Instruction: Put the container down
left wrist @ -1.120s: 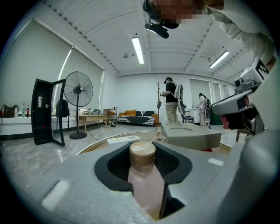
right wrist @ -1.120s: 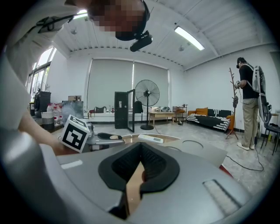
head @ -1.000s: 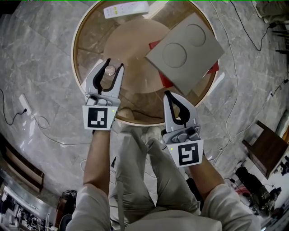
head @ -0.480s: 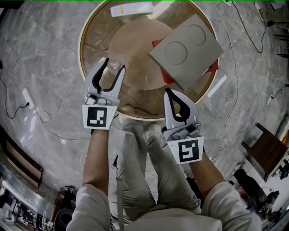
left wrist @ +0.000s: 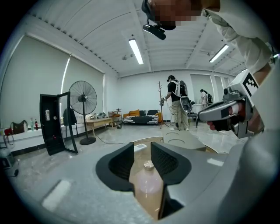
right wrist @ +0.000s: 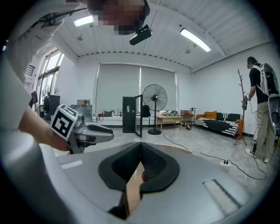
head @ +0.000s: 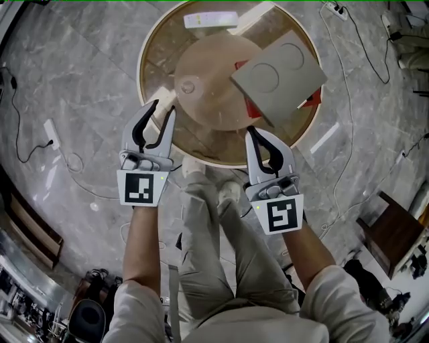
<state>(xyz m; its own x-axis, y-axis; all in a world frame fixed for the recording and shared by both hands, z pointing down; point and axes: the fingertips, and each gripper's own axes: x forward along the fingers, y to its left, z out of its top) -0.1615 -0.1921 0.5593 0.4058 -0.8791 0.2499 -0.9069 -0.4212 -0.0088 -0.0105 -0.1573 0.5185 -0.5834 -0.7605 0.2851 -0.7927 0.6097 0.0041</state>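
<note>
Looking from left to right, we count two grippers, one in each hand. Our left gripper is at the near left edge of the one round bench. Its jaws are apart and closing, and nothing is between them. One small clear container stands upright on the brown middle of the bench. It is just past the tips of those jaws and does not touch them. One white remote lies at the far edge of the bench. Our right gripper is at the near edge, and its jaws are pressed together with nothing in them. To its right lies one grey board with two rings on it. The board lies on top of one red thing.
</note>
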